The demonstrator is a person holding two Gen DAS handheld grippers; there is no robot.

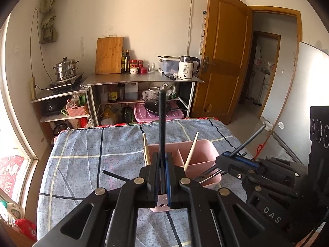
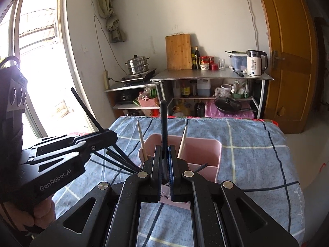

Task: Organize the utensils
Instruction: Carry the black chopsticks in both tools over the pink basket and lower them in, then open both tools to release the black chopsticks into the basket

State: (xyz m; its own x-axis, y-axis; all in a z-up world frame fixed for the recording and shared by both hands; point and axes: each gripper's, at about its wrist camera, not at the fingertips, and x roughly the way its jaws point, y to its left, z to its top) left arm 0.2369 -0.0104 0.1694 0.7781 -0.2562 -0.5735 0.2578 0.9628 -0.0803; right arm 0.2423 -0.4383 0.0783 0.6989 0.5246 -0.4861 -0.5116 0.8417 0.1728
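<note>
A pink divided utensil holder (image 1: 202, 147) (image 2: 207, 146) stands on the blue plaid cloth. My left gripper (image 1: 162, 156) is shut on a black chopstick (image 1: 162, 121) that points upward over the holder. My right gripper (image 2: 164, 150) is shut on another black chopstick (image 2: 163, 123), also upright over the holder. Each gripper shows in the other's view, the right one (image 1: 236, 158) and the left one (image 2: 102, 138), each with its black stick slanting out. Two pale wooden chopsticks (image 1: 191, 151) (image 2: 141, 140) lean in the holder. Black chopsticks (image 2: 121, 158) also lean in its left side.
The cloth-covered table (image 1: 82, 158) ends at a far edge. Beyond it stand metal shelves (image 1: 141, 78) with a kettle (image 1: 188, 66), cutting board, jars and pots. A wooden door (image 1: 224, 51) is at the right, a window (image 2: 39, 61) at the left.
</note>
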